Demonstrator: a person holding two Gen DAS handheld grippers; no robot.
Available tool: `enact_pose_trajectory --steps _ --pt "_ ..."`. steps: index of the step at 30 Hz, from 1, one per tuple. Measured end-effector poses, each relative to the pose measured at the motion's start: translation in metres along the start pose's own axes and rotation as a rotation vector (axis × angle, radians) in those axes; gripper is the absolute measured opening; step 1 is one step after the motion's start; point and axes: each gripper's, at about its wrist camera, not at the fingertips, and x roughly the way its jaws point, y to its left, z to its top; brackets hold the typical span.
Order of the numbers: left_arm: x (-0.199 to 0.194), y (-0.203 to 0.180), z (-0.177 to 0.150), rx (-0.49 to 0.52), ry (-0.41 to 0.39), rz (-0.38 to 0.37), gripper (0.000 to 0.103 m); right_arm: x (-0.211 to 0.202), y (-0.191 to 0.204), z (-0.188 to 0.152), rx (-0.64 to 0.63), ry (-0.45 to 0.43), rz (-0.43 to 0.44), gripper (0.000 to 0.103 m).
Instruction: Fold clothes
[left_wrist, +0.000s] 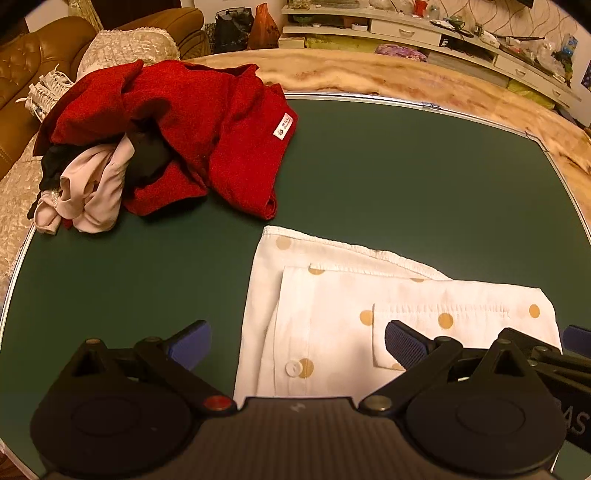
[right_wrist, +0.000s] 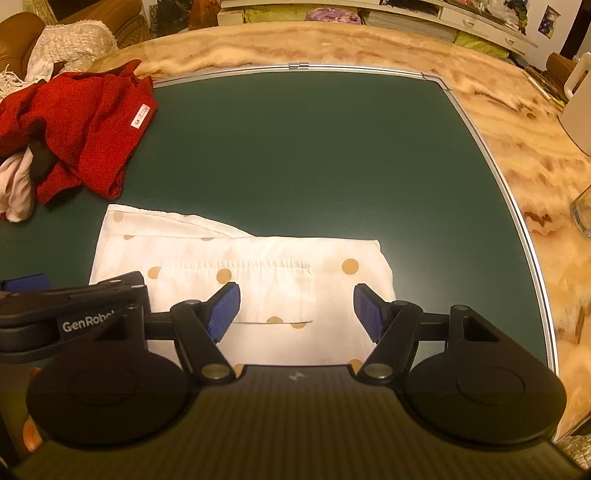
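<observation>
Hovering side by side over the green table (right_wrist: 314, 147), both grippers have their jaws spread wide with nothing pinched. Right gripper (right_wrist: 295, 306) hangs above the folded white polka-dot shirt (right_wrist: 258, 266), which lies flat just beneath and ahead of its blue pads (right_wrist: 221, 310). Left gripper (left_wrist: 295, 343) straddles the shirt's left edge, one pad over bare table. Further ahead and off to the left sits a crumpled red garment (left_wrist: 207, 129) piled with a pink garment (left_wrist: 92, 192).

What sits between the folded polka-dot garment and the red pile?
Nothing: only bare green mat separates the polka-dot garment from the red pile, clearest in the left wrist view.
</observation>
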Motion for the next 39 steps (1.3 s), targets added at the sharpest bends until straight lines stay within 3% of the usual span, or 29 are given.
enact_pose_trajectory --steps 39 --pt "-0.056 0.011 -0.049 0.020 -0.034 -0.004 0.102 -0.052 -0.003 -0.044 -0.030 -0.016 0.031 0.076"
